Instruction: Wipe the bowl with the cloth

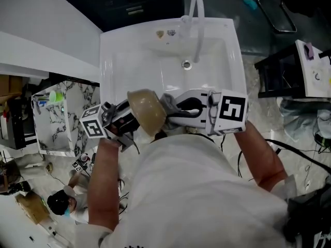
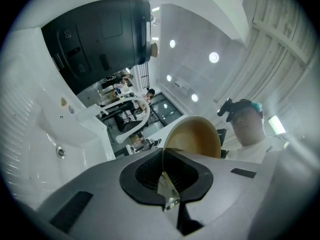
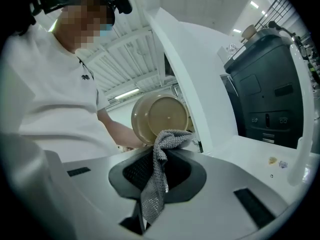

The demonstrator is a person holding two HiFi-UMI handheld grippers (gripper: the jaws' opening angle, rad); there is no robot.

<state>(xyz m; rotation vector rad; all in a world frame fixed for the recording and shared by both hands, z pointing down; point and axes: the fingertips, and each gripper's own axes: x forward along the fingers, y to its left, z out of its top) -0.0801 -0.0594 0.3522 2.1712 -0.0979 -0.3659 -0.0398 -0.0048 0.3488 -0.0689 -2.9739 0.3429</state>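
Observation:
A tan bowl (image 1: 147, 111) is held on its side over the front rim of the white sink (image 1: 129, 61). My left gripper (image 1: 130, 120) is shut on the bowl's rim; in the left gripper view the rim's edge sits between the jaws (image 2: 163, 160) and the bowl's inside (image 2: 196, 137) faces the camera. My right gripper (image 1: 175, 109) is shut on a grey knitted cloth (image 1: 169, 102). In the right gripper view the cloth (image 3: 159, 179) hangs from the gripper (image 3: 162, 151), and its top end lies against the lower edge of the bowl's underside (image 3: 161, 115).
The sink has a drain (image 1: 186, 64) and a curved white faucet (image 1: 198, 25) at its back. A marble-patterned cabinet (image 1: 62, 115) stands at the left and a black stand (image 1: 282, 74) at the right. A dark appliance (image 3: 265, 84) sits beyond the sink.

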